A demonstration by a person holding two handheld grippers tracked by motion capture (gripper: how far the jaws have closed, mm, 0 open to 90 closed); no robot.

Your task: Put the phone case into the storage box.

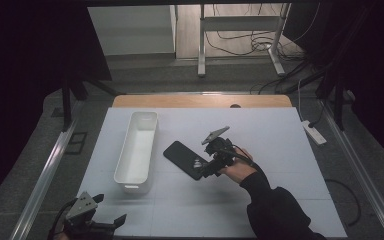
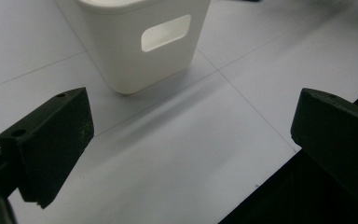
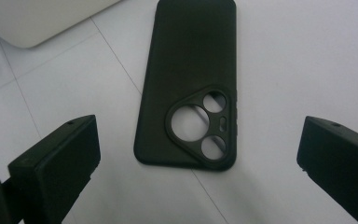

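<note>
The work looks to be at its beginning: the flat black rubbery phone case (image 1: 186,159), with a rounded triangular camera cutout, lies in the middle of the high view on the white table sheet (image 1: 280,150), and nothing has lifted it yet. The right gripper (image 1: 204,170) hovers at the lower right end of the case, and in the right gripper view its two black jaws stand wide apart on both sides of the case (image 3: 186,88), with white sheet visible between each jaw and the case, so no grasp is made. The long white plastic bin (image 1: 137,150) stands just left of the case, apart from it, and its inside looks empty as far as the high view shows. The left gripper (image 1: 111,223) rests in the lower left of the high view, near the edge of the table; its jaws are also spread, holding nothing, and point toward the short end of the bin (image 2: 140,42) with the handle hole. Probably what is left is to close on the case, raise it and bring it into the bin.
</note>
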